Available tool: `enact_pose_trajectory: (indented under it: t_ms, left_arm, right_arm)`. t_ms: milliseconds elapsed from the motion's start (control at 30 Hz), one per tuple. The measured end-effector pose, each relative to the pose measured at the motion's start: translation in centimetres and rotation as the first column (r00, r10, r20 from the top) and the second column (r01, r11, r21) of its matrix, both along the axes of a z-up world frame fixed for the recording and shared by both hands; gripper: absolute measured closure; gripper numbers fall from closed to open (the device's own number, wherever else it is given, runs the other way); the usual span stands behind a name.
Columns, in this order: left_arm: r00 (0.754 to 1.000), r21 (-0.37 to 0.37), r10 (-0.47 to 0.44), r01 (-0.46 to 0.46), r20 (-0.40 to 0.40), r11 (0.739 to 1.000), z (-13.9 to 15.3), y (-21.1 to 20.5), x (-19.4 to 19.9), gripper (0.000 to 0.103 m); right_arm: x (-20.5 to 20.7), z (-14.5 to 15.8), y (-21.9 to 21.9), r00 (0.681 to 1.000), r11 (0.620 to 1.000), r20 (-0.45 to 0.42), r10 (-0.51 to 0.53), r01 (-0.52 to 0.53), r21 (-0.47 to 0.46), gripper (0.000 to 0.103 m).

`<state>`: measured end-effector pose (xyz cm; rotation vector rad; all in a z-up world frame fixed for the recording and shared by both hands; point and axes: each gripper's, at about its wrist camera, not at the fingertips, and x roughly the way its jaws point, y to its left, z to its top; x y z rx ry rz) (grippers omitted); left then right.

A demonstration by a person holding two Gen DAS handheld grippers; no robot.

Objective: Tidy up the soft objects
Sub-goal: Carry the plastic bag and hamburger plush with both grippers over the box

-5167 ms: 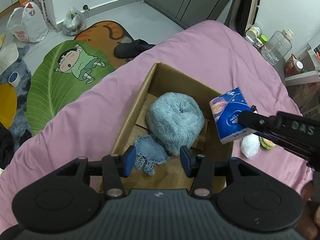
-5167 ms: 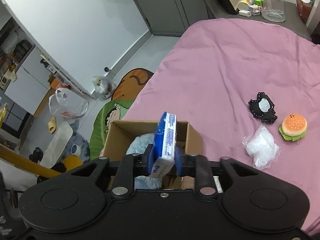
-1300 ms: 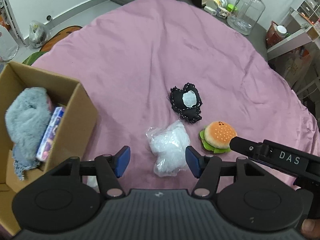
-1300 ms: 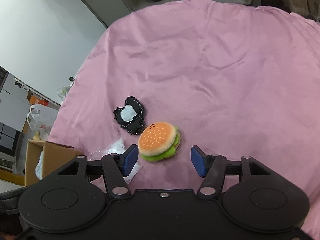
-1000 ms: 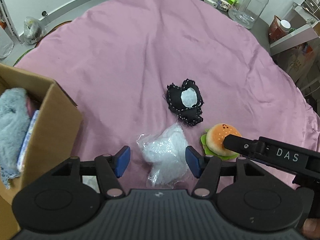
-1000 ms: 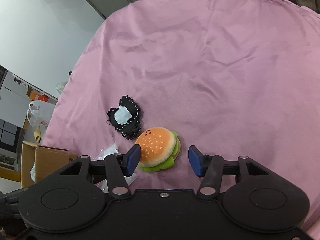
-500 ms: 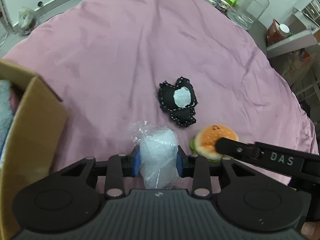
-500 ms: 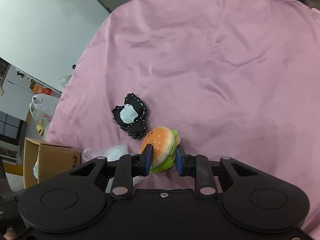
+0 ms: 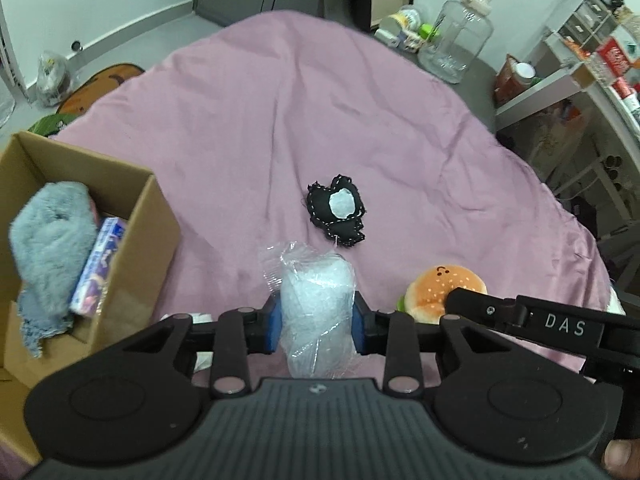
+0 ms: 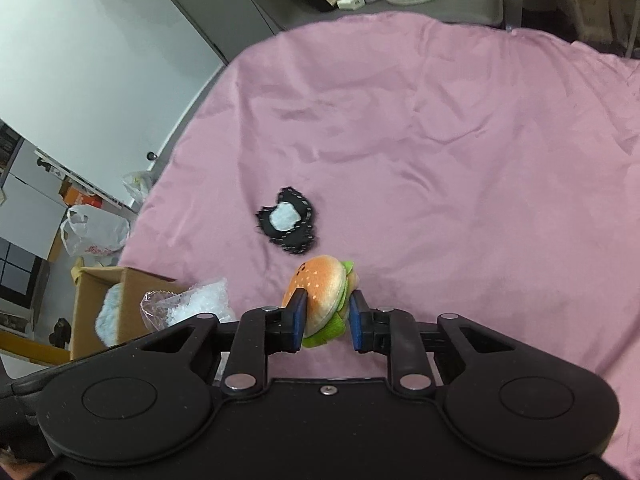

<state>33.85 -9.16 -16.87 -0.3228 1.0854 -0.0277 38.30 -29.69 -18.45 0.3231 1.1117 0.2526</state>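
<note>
My left gripper (image 9: 316,322) is shut on a clear plastic bag of white stuffing (image 9: 316,300) and holds it above the pink bed cover. My right gripper (image 10: 326,320) is shut on a plush hamburger (image 10: 320,292), also lifted off the cover; the burger shows in the left wrist view (image 9: 440,286) too. A black heart-shaped plush with a white patch (image 9: 338,210) lies on the cover ahead of both grippers. An open cardboard box (image 9: 156,216) stands at the left and holds a fluffy blue-grey item (image 9: 48,232) and a tissue pack (image 9: 100,264).
The pink bed cover (image 9: 320,112) stretches ahead. Beyond its far edge stand a clear jar (image 9: 460,48) and small bottles. A shelf unit (image 9: 580,72) is at the right. Floor mats and plastic bags (image 10: 94,232) lie left of the bed.
Both grippers closed from open: the left on the stuffing bag, the right on the burger. Both have since lifted their items off the cover. The box has come back into the left view.
</note>
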Motion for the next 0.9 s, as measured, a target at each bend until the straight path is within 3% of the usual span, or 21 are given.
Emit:
enact_pose_trajectory:
  t_ms: [533, 900]
  left_arm:
    - [0.997, 0.01, -0.006, 0.005, 0.076, 1.0, 4.5, 2.4, -5.9, 0.07]
    - [0.995, 0.003, 0.01, -0.011, 0.1, 1.0, 5.9, 4.3, -8.5, 0.07]
  right_arm:
    - [-6.0, 5.0, 2.8, 0.995, 1.0, 0.103, 0.016, -0.016, -0.001, 0.081]
    - [-8.4, 6.6, 4.2, 0.991, 1.0, 0.133, 0.023, -0.022, -0.007, 0.081]
